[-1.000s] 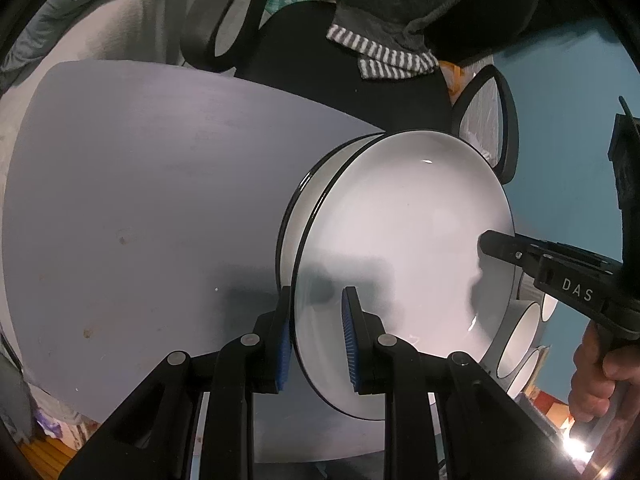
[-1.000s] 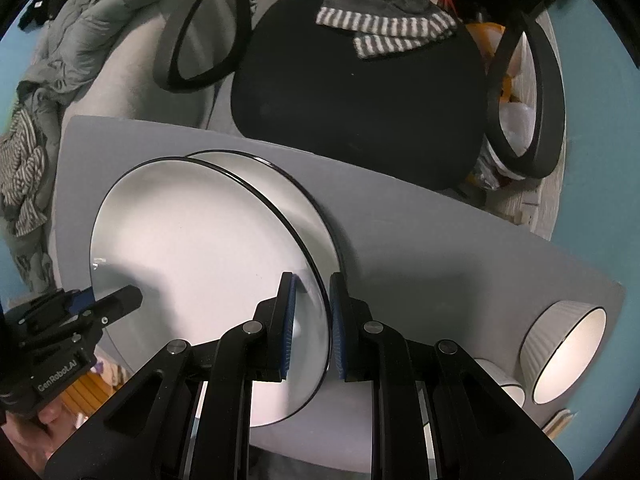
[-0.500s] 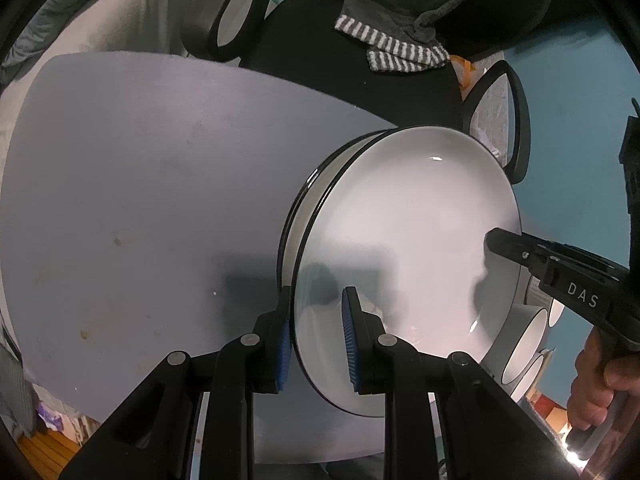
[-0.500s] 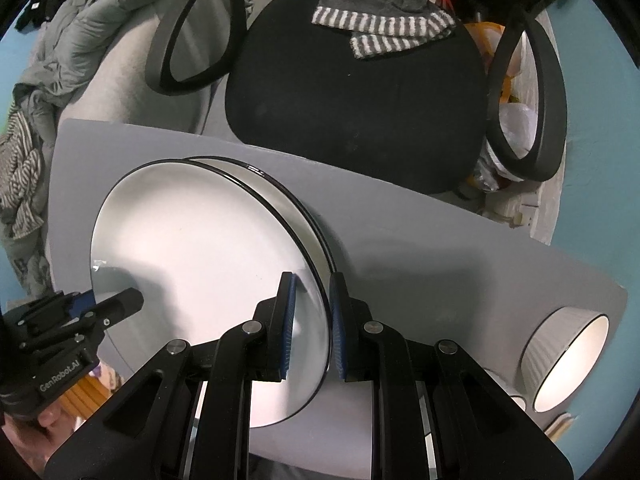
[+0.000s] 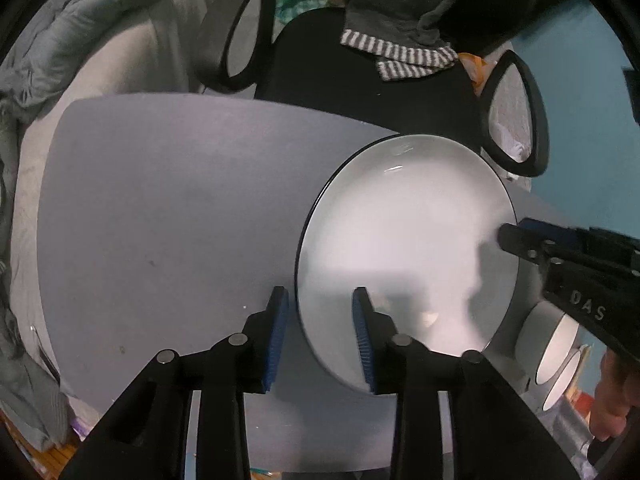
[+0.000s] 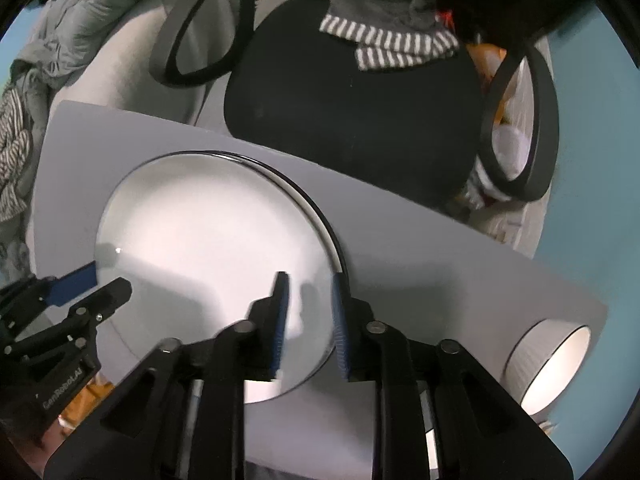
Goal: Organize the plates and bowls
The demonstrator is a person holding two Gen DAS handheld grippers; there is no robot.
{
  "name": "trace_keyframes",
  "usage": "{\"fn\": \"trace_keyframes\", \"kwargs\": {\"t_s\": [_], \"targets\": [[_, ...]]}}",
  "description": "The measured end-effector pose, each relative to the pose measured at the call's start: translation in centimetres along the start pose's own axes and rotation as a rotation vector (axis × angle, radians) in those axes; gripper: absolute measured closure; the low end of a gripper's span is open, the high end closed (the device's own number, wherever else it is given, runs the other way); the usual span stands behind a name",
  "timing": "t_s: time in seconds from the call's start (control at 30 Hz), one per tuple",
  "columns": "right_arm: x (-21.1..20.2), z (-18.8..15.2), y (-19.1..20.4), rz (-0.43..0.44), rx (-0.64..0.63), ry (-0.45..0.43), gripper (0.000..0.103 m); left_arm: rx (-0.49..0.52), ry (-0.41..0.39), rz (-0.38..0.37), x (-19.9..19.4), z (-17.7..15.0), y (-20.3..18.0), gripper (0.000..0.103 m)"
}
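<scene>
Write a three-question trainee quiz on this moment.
1. True or false: the left gripper clamps the plate.
2. What lies on the chair? A striped cloth; B bowl; C book.
3. Fill in: in the right wrist view the ribbed bowl is to the plate's ___.
Key: 1 false, its jaws have just been opening, with the rim loose between the pads; 2 A; 3 right.

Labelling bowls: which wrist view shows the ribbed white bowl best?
Right wrist: the ribbed white bowl shows whole, on its side on the grey table. Left wrist shows it only partly, behind the right gripper.
</scene>
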State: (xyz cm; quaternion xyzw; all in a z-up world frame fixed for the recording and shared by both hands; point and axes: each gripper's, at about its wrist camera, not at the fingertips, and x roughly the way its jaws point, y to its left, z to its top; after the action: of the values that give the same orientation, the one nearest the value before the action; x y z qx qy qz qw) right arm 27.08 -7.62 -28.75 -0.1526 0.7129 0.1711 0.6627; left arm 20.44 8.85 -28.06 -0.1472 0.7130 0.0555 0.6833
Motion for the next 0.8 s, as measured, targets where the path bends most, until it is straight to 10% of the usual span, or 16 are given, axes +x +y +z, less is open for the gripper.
{"fn": "trace_keyframes", "kwargs": {"t_s": [0.8], "targets": [[-5.8, -3.8, 1.3, -0.120, 0.009, -0.191, 0.043, 0.037, -0.170, 0.028, -6.6, -3.9, -0.5, 0.051]]}}
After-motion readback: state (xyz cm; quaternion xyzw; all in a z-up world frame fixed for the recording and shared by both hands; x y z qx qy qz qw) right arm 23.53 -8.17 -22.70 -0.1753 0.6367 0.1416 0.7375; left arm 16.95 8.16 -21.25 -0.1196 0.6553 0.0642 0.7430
